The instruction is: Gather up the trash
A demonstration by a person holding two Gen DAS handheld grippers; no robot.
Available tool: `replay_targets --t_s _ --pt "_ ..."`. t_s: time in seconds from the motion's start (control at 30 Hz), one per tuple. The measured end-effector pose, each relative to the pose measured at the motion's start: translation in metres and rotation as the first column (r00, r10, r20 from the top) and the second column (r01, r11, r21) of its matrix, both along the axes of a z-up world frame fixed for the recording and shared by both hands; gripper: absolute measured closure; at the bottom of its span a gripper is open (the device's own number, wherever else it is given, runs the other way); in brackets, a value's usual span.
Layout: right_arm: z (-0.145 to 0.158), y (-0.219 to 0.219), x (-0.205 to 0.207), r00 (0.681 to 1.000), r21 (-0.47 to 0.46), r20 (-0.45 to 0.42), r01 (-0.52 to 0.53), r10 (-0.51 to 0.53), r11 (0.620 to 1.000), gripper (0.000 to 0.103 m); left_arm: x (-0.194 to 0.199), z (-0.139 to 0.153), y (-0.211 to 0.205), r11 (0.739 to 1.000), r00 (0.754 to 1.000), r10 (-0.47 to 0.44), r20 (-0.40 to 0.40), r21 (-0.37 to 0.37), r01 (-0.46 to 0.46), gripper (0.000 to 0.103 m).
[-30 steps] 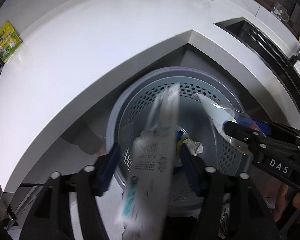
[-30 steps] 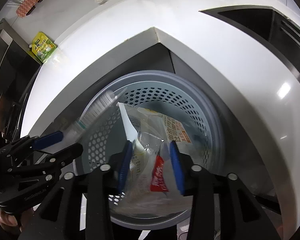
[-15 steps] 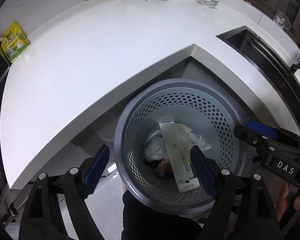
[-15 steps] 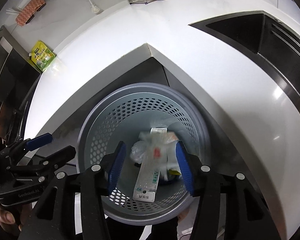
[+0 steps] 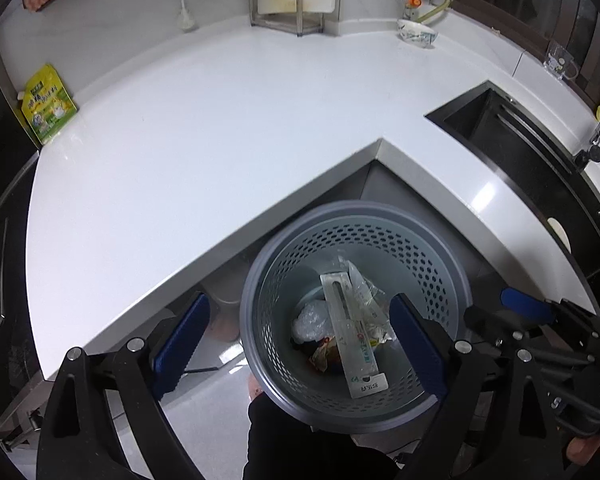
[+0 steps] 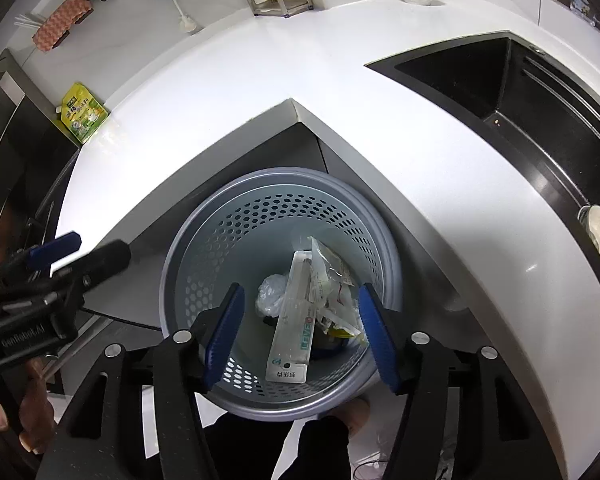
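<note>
Right now, far left, a yellow-green foil pouch (image 5: 48, 110) leans at the edge of the white L-shaped countertop (image 5: 220, 128), maybe the next piece to collect. Nearer, the left gripper (image 5: 296, 344) hangs w/ its blue-padded jaws spread wide, nothing between them, above the grey perforated plastic bin (image 5: 256, 280) tucked on the floor in the counter's inner corner, an easy drop spot. Inside lie a long white flat carton (image 5: 356, 344), crinkled clear wrappers (image 6: 332, 276) and a white crumpled ball (image 5: 312, 316). Next over, the right gripper (image 6: 300, 332), also wide and empty, hovers over the same bin. Far right sits the black sink (image 6: 480, 76).
</note>
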State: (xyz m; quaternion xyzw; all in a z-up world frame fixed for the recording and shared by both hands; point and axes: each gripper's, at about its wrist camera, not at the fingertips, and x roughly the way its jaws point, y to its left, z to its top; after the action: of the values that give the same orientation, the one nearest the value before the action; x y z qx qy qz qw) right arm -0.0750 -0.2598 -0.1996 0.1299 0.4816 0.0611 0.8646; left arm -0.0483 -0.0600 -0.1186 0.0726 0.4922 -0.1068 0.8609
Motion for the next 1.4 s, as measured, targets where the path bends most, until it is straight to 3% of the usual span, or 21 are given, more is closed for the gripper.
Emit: replay_targets --t_s 0.63,1.4 --pt "0.021 -0.005 -0.008 1.0 -0.013 0.025 0.019 -0.019 1.0 0.035 -0.004 0.026 -0.001 1.0 0.999 0.029 0.044 0.007 -0.029 0.007" --pt "0.026 0.0 -0.009 0.999 -0.032 0.032 0.027 -0.026 0.999 0.034 -0.007 0.032 -0.003 0.998 0.998 0.049 0.051 0.027 -0.05 0.007"
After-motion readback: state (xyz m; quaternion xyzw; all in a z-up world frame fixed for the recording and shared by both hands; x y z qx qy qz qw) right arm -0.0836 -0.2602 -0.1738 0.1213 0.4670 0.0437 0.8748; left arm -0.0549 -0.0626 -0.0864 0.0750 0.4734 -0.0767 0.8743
